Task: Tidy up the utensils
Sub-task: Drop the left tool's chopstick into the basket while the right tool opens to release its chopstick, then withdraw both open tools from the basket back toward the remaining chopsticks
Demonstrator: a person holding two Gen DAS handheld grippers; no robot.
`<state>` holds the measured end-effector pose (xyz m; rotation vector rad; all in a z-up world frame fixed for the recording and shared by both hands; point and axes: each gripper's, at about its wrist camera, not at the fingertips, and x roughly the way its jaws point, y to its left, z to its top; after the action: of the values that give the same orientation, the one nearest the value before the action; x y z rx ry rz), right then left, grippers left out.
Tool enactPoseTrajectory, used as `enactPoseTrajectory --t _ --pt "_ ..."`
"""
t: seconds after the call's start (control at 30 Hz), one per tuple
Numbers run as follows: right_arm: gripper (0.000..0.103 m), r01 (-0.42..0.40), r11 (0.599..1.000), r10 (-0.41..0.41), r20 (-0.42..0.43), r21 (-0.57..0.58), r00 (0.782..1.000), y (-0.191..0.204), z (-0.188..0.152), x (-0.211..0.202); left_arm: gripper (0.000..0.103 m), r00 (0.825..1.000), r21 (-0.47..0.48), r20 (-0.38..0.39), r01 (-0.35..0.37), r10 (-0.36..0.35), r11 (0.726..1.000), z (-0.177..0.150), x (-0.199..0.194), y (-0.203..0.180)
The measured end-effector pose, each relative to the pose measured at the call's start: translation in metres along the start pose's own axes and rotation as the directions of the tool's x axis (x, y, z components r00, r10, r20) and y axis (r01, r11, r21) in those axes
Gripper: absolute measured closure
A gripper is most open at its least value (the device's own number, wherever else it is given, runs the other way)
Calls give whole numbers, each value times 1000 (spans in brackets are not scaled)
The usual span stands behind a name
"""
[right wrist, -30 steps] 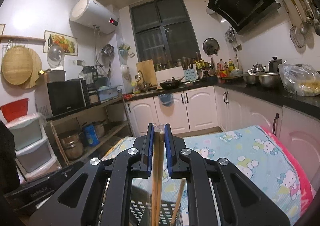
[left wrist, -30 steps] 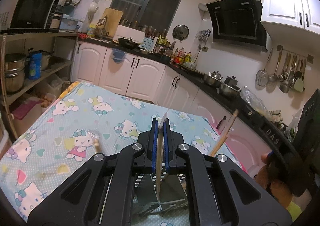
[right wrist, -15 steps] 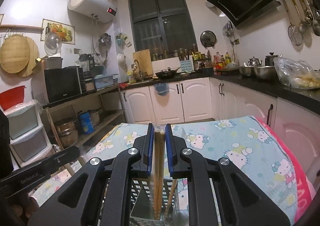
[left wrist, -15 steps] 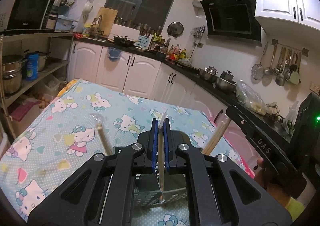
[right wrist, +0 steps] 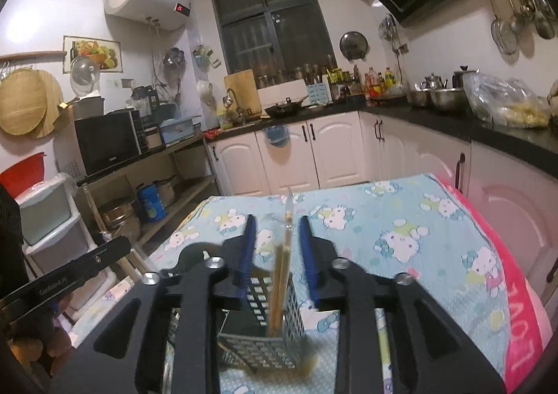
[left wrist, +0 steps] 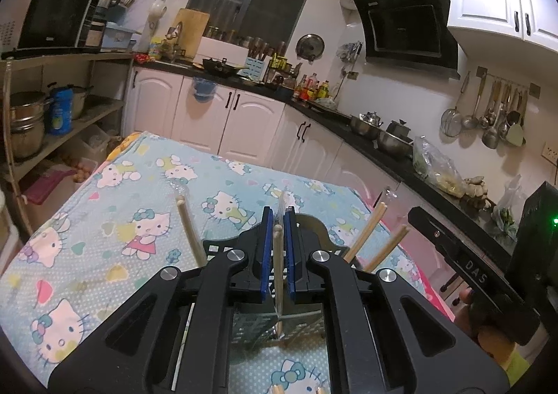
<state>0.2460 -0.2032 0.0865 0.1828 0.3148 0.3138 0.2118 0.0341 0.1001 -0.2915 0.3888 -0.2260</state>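
A perforated metal utensil holder (right wrist: pixel 265 334) stands on the Hello Kitty tablecloth (right wrist: pixel 401 230). It also shows in the left wrist view (left wrist: pixel 258 324), under the gripper. My left gripper (left wrist: pixel 278 247) is shut on a wrapped pair of wooden chopsticks (left wrist: pixel 278 275) that points down into the holder. Three more chopstick pairs lean in the holder, one at left (left wrist: pixel 190 230) and two at right (left wrist: pixel 366 230). My right gripper (right wrist: pixel 277 247) is open, and a wrapped chopstick pair (right wrist: pixel 280 275) stands free in the holder between its blue fingers (right wrist: pixel 246 254).
White kitchen cabinets (left wrist: pixel 209 114) and a black counter with pots (left wrist: pixel 380 135) run behind and right of the table. A shelf with a microwave (right wrist: pixel 108 146) stands to the left. The other hand-held gripper shows at the right edge of the left view (left wrist: pixel 470 275). A wrapped utensil lies on the cloth (right wrist: pixel 383 359).
My right gripper has opened and let go of its chopstick pair, which now stands in the holder. My left gripper stayed shut and lowered its chopsticks further into the holder.
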Motion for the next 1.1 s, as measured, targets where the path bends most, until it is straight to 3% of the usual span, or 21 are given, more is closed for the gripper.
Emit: enactPoseTrajectory --t 0.17,0.27,0.57,0.9,1.1 --pt "62 -2 1000 2 -26 12 1000 -4 -5 -8 92 1000 2 -8 -16 16 1000 -2 -7 -1" --pt "59 -1 1000 1 -36 9 999 -5 -8 -14 90 1000 -4 -14 -22 22 1000 -4 -10 0" --pt "48 -13 1000 14 -73 16 997 -4 -16 -27 71 999 -20 -27 -41 40 999 -14 -21 5" --pt "33 -27 1000 29 -118 16 993 -3 -28 -41 37 997 -55 -53 -54 51 997 -31 -36 16" --pt "29 -22 1000 24 -143 15 989 -3 -36 -49 27 996 -81 -59 -67 62 994 -42 -46 24"
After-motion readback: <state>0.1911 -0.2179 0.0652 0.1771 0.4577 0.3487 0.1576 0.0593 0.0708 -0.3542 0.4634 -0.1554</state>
